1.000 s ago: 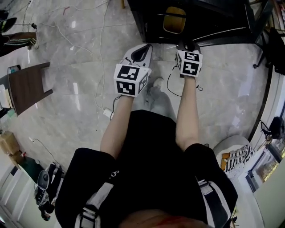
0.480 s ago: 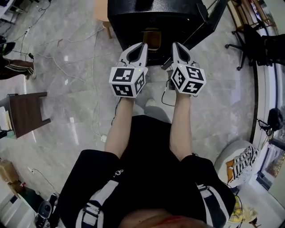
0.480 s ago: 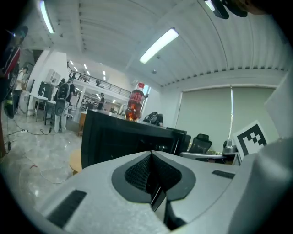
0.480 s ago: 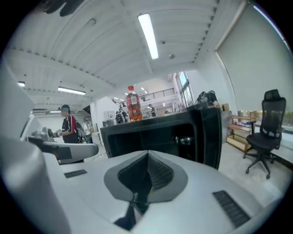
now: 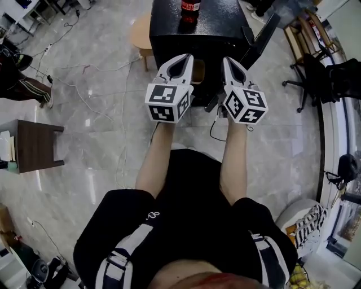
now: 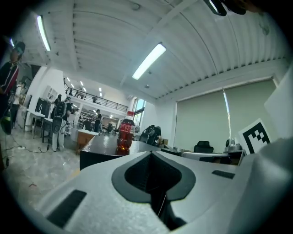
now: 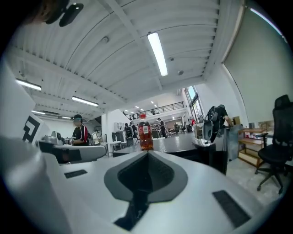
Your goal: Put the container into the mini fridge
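A black mini fridge (image 5: 169,35) stands straight ahead with its door (image 5: 260,38) swung open to the right. On its top stands a red cola bottle (image 5: 189,10). My left gripper (image 5: 183,59) and right gripper (image 5: 228,62) are held side by side in front of the fridge opening, both shut and empty. A tan patch (image 5: 197,70) shows inside the opening between them; I cannot tell what it is. In the left gripper view the shut gripper (image 6: 152,154) points at the bottle (image 6: 124,135) on the fridge top (image 6: 98,145). The right gripper (image 7: 147,154) also faces the bottle (image 7: 145,132).
A round wooden stool (image 5: 140,35) stands left of the fridge. A dark side table (image 5: 35,145) is at the far left, and cables (image 5: 121,101) trail over the marble floor. An office chair (image 5: 316,68) is at the right. People stand in the background (image 7: 81,133).
The fridge has come nearer and its top with the bottle has come into view. Both grippers rose slightly toward the opening and stayed shut.
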A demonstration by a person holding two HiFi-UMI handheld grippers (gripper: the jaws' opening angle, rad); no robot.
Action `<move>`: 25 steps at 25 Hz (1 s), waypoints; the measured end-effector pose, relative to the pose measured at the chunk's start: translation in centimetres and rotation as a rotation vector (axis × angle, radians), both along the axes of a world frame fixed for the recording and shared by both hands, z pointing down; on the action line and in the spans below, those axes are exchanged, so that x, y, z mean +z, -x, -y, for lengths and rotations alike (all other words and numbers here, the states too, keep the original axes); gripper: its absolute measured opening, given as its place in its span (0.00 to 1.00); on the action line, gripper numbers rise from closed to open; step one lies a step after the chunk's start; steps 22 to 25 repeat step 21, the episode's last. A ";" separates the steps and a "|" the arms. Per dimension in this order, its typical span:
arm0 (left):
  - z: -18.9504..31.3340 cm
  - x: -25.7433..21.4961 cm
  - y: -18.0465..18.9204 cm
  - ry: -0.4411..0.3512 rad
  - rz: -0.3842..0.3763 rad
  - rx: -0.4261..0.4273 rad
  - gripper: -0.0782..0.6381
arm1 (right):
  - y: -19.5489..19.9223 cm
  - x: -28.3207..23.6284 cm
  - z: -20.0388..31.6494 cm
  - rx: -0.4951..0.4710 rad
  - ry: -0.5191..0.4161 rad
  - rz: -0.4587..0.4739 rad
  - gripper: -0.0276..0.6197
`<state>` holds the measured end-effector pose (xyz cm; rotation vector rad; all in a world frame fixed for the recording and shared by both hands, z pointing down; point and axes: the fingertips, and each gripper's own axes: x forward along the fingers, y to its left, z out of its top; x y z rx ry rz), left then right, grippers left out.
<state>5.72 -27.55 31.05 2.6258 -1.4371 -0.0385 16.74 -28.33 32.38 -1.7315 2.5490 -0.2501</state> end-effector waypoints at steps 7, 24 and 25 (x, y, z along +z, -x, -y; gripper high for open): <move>-0.4 -1.9 0.2 -0.028 -0.031 -0.024 0.12 | -0.8 -2.1 0.0 -0.007 -0.045 0.003 0.06; -0.2 -2.5 0.9 -0.058 0.000 -0.064 0.12 | -0.1 -3.2 1.2 -0.048 -0.083 -0.007 0.06; -0.2 -2.5 0.9 -0.058 0.000 -0.064 0.12 | -0.1 -3.2 1.2 -0.048 -0.083 -0.007 0.06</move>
